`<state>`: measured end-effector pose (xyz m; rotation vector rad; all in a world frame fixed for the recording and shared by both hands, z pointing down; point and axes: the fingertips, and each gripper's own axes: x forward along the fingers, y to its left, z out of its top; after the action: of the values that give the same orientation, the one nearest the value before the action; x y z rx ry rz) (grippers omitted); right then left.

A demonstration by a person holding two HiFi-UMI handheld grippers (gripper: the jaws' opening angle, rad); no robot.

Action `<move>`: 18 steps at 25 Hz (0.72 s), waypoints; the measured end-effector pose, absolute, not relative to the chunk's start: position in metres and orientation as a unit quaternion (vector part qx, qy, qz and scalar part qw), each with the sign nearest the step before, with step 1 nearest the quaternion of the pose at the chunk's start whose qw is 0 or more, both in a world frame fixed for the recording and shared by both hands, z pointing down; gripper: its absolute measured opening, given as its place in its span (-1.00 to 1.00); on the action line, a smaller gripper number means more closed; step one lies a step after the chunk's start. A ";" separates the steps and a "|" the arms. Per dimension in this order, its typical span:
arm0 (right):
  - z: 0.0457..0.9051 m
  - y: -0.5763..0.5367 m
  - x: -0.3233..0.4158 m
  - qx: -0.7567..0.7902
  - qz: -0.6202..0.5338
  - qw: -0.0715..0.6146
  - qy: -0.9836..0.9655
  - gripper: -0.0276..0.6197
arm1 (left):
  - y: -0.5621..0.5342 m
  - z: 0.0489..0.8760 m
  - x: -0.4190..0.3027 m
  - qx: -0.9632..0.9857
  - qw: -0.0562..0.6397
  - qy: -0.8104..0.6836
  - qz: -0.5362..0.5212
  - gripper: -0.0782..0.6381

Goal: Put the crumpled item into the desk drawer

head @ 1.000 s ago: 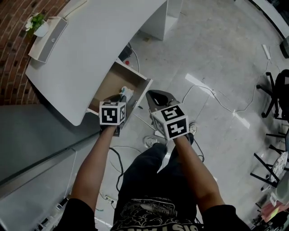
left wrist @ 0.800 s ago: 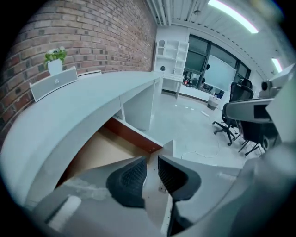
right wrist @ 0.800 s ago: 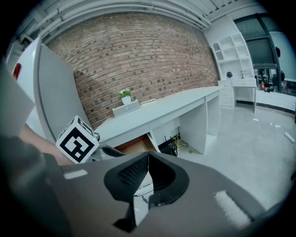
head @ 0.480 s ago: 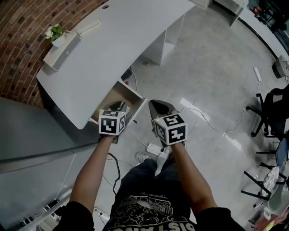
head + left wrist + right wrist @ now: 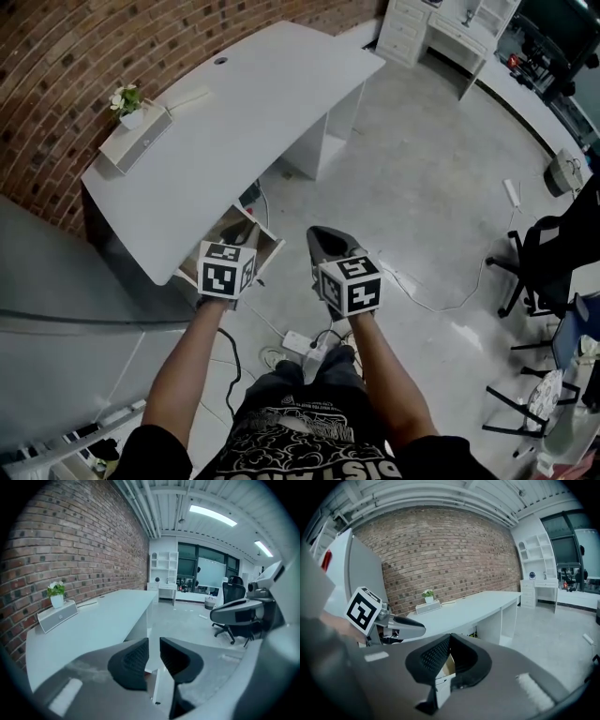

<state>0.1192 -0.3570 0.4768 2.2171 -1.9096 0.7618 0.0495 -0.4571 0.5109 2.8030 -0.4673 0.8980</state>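
Over the last second both grippers backed away from the desk (image 5: pixel 244 103), and the head view rose and took in more floor. The left gripper (image 5: pixel 154 657), previously at the mouth of the drawer (image 5: pixel 225 228), now sat clear of it at the drawer's 6 o'clock. Its jaws stood slightly apart with nothing between them. The right gripper (image 5: pixel 449 654) had its jaw tips pressed together, also empty.

The crumpled item was visible inside the drawer a second earlier. It could no longer be made out, as the left gripper's marker cube hid part of the opening. Judgement: the item was in the drawer and placement was complete. The drawer remained pulled out toward roughly 5 o'clock. The item's heading and long axis could not be determined.
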 end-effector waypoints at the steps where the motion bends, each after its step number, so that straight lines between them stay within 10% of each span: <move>1: 0.470 -0.354 0.122 0.733 0.246 0.059 -0.631 -0.91 | -0.454 0.502 0.053 0.940 0.076 -0.156 0.293 -0.55; 18: 0.352 -0.313 0.207 0.760 0.142 0.040 -0.633 -0.91 | -0.417 0.352 0.110 0.970 0.026 -0.180 0.161 -0.68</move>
<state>0.2074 -0.3129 0.3519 2.3283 -1.9398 0.4345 0.1105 -0.4169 0.3516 2.9974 -0.5572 0.4977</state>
